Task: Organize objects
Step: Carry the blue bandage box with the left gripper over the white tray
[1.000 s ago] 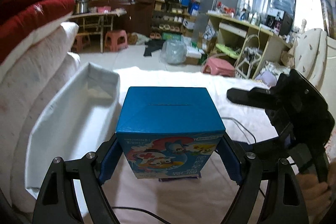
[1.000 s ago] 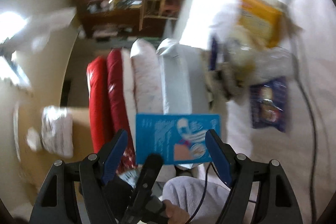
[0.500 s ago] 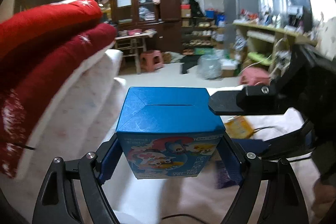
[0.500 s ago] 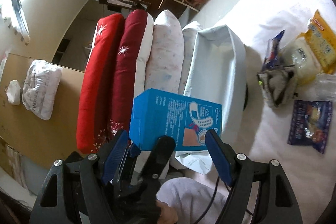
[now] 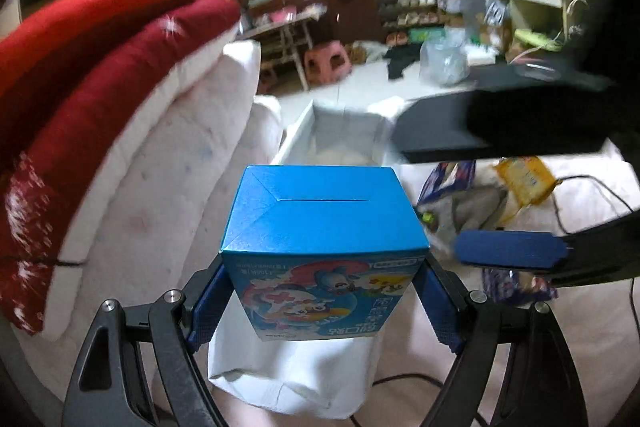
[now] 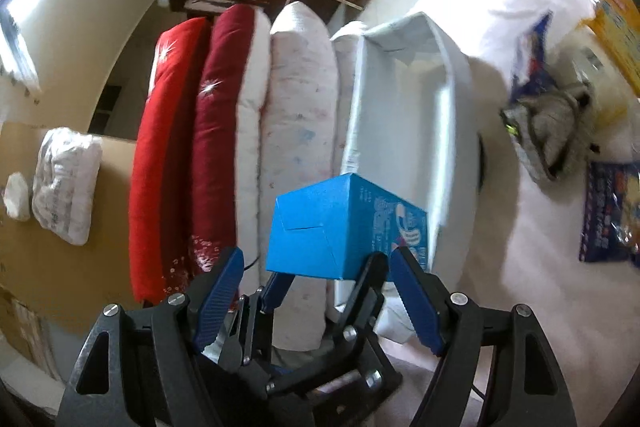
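Blue box (image 5: 324, 227), pinched by its side faces between the left tongs (image 5: 322, 301) and held in the air above the near end of the white bin (image 6: 404, 131); right tongs (image 6: 316, 295), spread and empty, close alongside, so a bump could plausibly twist the box loose short of the bin.

The blue box (image 5: 324, 227) hides the middle of the white tray (image 5: 340, 131) in the left wrist view. The right tongs (image 5: 508, 255) are motion-blurred and cut off at the right edge. Box print is illegible. The yellow packet (image 6: 620, 27) is cropped.
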`<state>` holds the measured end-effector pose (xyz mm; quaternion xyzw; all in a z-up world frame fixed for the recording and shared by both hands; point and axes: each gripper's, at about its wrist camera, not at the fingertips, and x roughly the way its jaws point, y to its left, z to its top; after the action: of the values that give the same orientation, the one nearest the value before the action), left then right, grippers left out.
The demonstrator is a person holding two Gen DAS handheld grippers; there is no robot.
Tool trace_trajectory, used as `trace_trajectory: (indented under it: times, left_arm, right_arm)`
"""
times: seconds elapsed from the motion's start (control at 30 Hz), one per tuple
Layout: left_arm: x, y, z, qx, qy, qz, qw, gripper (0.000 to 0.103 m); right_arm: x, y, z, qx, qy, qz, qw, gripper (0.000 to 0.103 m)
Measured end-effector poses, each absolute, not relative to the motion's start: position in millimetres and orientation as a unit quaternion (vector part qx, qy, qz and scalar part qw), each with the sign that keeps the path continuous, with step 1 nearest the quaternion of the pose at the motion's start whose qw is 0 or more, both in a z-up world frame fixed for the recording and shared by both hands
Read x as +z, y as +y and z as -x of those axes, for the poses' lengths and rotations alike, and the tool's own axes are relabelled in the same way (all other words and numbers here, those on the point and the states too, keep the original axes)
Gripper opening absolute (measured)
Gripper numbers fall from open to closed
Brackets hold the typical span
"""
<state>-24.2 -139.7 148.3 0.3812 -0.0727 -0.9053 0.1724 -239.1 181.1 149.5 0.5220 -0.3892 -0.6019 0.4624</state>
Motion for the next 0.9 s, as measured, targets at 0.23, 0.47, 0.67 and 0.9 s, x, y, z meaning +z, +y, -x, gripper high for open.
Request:
trace_trajectory:
  times: [0.23,0.47,0.67,0.9]
  left_arm:
    - [106,-183,47,-0.85,0.023,-0.495,0.179,0.084]
    - [105,-217,39,-0.847,0.114,-0.485,0.184,0.084]
    - [116,-216,27,-0.86,0.165,-0.458,0.155,0.084]
    - [128,-193,23,-0.881,0.121,-0.435,0.144,0.084]
  right_arm:
    - [128,200,236,-0.597,-0.395,-0.539,0.444,0.076]
    - [127,201,236,-0.583,-0.396,-0.542,0.458,0.076]
    - [128,200,231,-0.58,-0.389,-0.544,0.466,0.076]
    - [130,196,243,-0.599,-0.386,-0.536,0.453,0.076]
